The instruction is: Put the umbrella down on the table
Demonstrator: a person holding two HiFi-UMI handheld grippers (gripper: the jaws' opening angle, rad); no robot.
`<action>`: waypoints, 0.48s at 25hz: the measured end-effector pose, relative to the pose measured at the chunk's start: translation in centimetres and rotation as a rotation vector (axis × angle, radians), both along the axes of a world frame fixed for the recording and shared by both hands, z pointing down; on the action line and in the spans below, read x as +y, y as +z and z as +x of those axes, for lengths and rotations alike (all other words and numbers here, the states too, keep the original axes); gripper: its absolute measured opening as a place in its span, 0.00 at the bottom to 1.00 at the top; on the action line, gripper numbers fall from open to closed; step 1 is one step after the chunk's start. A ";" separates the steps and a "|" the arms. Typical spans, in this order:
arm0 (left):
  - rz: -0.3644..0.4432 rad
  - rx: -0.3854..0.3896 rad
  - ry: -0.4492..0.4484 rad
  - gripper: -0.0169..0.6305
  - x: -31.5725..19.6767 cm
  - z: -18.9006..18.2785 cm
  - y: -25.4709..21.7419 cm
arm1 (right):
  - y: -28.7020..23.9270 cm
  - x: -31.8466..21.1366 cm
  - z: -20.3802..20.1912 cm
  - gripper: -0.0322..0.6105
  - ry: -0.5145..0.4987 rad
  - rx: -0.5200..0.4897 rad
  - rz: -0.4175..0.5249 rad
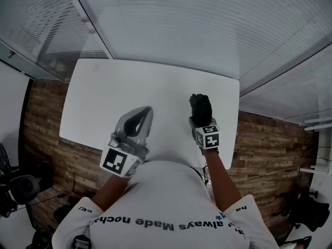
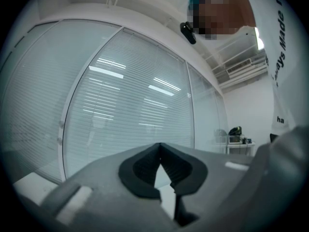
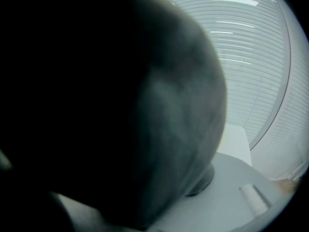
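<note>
A folded black umbrella (image 1: 200, 107) hangs over the right half of the white table (image 1: 104, 97), and my right gripper (image 1: 200, 119) is shut on it from the near side. The umbrella's dark bulk (image 3: 120, 105) fills most of the right gripper view, hiding those jaws apart from a grey part at the lower right. I cannot tell whether the umbrella touches the tabletop. My left gripper (image 1: 147, 110) hovers over the table's near left part. In the left gripper view its fingertips (image 2: 160, 147) meet with nothing between them, so it is shut and empty.
Glass walls with white blinds (image 1: 171, 25) run close behind the table's far edge. Wood-pattern floor (image 1: 44, 118) shows on both sides. A dark chair (image 1: 21, 188) stands at the lower left. The person's torso is at the table's near edge.
</note>
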State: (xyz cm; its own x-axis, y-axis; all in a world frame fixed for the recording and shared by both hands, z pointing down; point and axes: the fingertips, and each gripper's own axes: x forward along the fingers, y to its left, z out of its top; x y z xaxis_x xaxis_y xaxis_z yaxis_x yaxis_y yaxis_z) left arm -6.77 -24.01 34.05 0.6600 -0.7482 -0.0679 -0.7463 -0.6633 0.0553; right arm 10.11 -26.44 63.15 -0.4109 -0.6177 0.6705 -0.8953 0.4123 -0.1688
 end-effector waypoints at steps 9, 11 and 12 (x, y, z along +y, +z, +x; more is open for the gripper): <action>-0.008 -0.005 -0.004 0.03 0.2 0.0 0.2 | 7.0 -0.1 0.1 0.41 -0.051 0.070 -0.165; -0.011 -0.007 -0.007 0.03 0.2 -0.2 0.4 | 8.3 0.0 0.2 0.41 -0.056 0.086 -0.203; -0.012 -0.007 -0.009 0.03 0.1 -0.3 0.4 | 8.8 0.1 0.2 0.41 -0.059 0.092 -0.220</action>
State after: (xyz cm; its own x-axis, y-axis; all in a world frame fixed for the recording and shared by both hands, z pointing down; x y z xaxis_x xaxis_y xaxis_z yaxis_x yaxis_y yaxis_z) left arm -7.02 -23.87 34.47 0.6536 -0.7548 -0.0548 -0.7526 -0.6559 0.0578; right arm 10.32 -26.34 71.96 -0.3727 -0.4296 0.8225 -0.8865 0.4269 -0.1788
